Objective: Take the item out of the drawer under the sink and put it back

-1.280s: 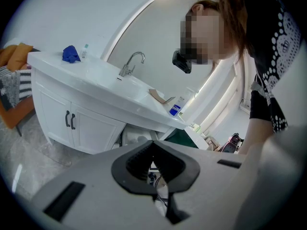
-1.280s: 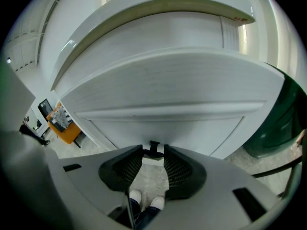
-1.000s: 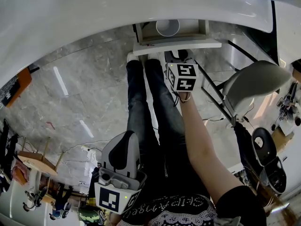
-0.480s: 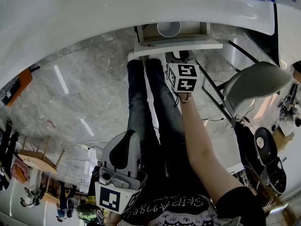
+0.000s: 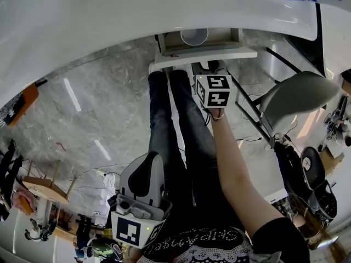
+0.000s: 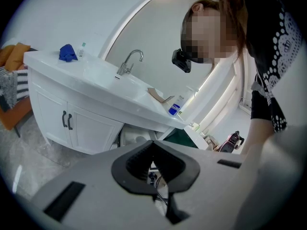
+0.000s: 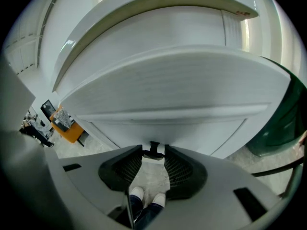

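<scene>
Under the white sink counter (image 5: 137,15) the drawer (image 5: 205,54) stands partly pulled out. Inside it sits a white round cup-like item (image 5: 194,36). My right gripper (image 5: 207,66) is at the drawer's front edge. In the right gripper view the right gripper (image 7: 153,152) is shut on the small black drawer handle (image 7: 154,150), just below the white drawer front (image 7: 168,85). My left gripper (image 5: 143,171) hangs low by the person's waist, far from the drawer. In its own view the left gripper (image 6: 153,145) has its tips together and holds nothing.
The person's legs (image 5: 175,125) stand right before the drawer. A grey chair (image 5: 299,95) is at the right. The left gripper view shows the sink (image 6: 110,83) with its faucet (image 6: 128,62), cabinet doors (image 6: 67,121) and bottles on the counter.
Almost nothing moved. The round item shows a little more fully from under the counter edge. The right gripper stays on the handle and the left gripper holds still.
</scene>
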Tool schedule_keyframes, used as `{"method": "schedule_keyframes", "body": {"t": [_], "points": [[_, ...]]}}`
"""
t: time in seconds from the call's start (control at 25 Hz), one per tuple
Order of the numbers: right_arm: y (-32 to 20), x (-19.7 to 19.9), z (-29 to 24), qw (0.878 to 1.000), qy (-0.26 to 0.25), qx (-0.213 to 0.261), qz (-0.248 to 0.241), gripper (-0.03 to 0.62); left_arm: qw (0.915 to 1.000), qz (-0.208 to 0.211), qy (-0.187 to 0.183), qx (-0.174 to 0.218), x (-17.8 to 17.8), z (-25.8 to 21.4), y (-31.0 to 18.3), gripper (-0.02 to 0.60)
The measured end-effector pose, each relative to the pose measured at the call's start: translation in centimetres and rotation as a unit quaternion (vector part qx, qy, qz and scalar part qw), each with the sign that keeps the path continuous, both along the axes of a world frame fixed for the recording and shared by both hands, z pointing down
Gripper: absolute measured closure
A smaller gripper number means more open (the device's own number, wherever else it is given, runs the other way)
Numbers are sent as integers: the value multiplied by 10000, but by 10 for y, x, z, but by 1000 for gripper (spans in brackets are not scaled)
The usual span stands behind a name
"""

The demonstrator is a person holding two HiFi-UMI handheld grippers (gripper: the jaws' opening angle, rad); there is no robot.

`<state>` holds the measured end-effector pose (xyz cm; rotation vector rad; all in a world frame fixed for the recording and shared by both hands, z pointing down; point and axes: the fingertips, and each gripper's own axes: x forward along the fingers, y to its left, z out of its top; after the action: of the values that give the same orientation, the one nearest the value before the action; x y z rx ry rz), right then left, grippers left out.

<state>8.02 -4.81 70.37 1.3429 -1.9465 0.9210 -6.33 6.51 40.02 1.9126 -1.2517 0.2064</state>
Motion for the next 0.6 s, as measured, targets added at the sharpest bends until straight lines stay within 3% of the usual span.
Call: {"method": "schedule_keyframes", "body": {"t": [0.6], "points": [[8, 18, -37, 9991, 212, 369, 62, 444, 9999, 15, 10, 160, -5, -10, -7, 577]]}}
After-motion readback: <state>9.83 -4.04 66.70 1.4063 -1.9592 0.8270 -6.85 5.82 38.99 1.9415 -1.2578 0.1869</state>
